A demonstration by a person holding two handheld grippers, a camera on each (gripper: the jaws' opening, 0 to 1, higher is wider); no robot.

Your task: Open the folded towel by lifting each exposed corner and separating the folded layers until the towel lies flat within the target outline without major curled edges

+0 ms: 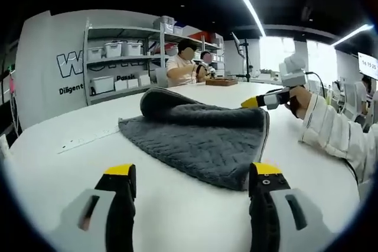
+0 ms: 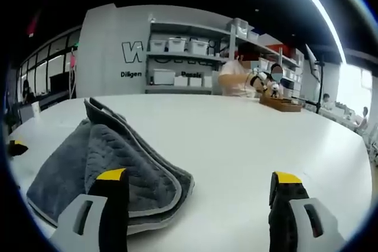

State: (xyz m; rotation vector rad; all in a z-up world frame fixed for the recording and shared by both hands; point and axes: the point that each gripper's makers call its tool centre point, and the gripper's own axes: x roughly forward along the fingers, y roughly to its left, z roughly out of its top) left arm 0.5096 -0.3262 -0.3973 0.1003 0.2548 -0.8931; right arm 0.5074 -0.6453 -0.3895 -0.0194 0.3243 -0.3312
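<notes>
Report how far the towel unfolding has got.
Done: nothing visible yet; the grey towel lies folded on the white table, layers stacked, one edge humped up. In hand: the left gripper and the right gripper are both open and empty, near the towel's edges. Left: lift the corners, separate the layers, spread it flat. I can't make out a target outline.

Both cams low over table [image 1: 177, 216], near, facing shelves [image 2: 177, 63]; share towel [image 1: 201, 137].

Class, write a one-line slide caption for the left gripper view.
Open left gripper faces a folded grey towel on the white table, right gripper at its far corner.
</notes>
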